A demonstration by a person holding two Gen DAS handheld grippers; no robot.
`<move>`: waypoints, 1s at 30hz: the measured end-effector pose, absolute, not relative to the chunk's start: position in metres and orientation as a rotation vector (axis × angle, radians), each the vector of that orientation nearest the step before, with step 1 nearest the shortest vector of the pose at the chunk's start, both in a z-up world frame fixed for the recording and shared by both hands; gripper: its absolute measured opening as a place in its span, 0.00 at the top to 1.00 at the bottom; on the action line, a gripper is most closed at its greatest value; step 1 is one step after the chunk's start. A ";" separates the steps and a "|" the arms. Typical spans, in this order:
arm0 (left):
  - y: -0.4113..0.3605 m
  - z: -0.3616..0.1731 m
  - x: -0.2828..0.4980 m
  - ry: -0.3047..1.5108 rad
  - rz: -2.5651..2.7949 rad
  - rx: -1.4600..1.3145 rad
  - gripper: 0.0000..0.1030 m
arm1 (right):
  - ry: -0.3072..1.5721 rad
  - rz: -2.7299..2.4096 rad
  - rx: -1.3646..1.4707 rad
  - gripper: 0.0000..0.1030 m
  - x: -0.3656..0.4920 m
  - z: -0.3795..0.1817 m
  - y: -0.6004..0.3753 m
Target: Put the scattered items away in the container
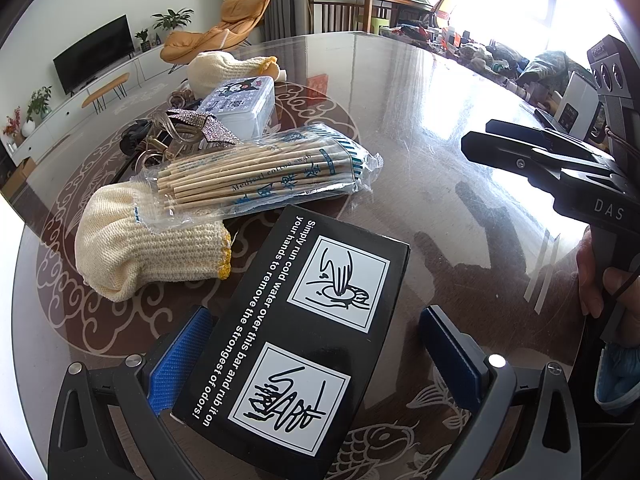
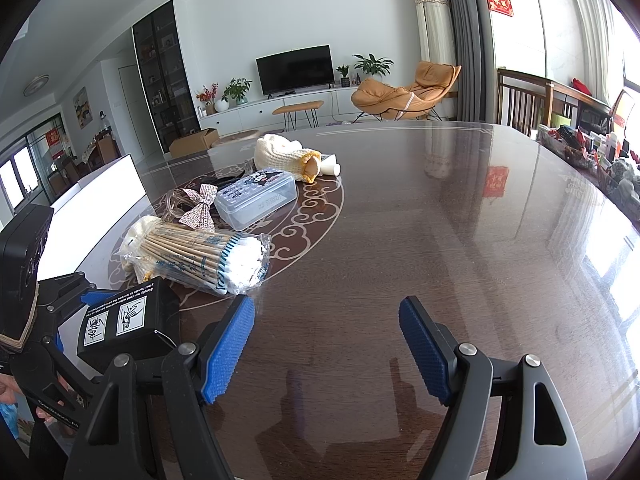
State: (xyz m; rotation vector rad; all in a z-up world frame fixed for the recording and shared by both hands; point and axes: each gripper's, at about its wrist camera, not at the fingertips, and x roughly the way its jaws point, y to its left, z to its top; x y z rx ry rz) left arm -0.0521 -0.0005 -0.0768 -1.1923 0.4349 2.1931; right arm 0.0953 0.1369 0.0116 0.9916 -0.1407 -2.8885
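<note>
L gripper (image 1: pixel 316 352) straddles black box (image 1: pixel 296 336), blue pads either side; left pad at box edge, right pad w/ gap, so can't tell if clamped. R gripper (image 2: pixel 326 344) wide, nothing between jaws, over bare table (image 2: pixel 460 220). Box at near edge of clutter: cotton swab pack (image 1: pixel 260 172) just beyond, knit glove (image 1: pixel 152 248) beside, plastic case (image 1: pixel 240 104) further back.

On table: 2 knit gloves (image 1: pixel 148 240) (image 1: pixel 224 66), 1 black box (image 1: pixel 296 344), 1 swab pack (image 1: pixel 260 172), 1 plastic case (image 1: pixel 240 104), 1 rhinestone bow (image 1: pixel 212 128).
</note>
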 end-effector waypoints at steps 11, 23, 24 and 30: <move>0.000 -0.077 -0.052 0.435 2.194 -1.192 0.00 | -0.141 -2.888 0.993 0.26 0.095 0.011 0.137; -0.001 -0.077 -0.052 0.436 2.193 -1.192 0.00 | -0.143 -2.887 0.996 0.26 0.095 0.011 0.137; -0.001 -0.077 -0.052 0.436 2.190 -1.193 0.00 | -0.143 -2.886 0.996 0.26 0.095 0.011 0.137; -0.008 -0.067 -0.040 0.435 2.181 -1.141 0.39 | -0.145 -2.884 1.003 0.26 0.096 0.009 0.136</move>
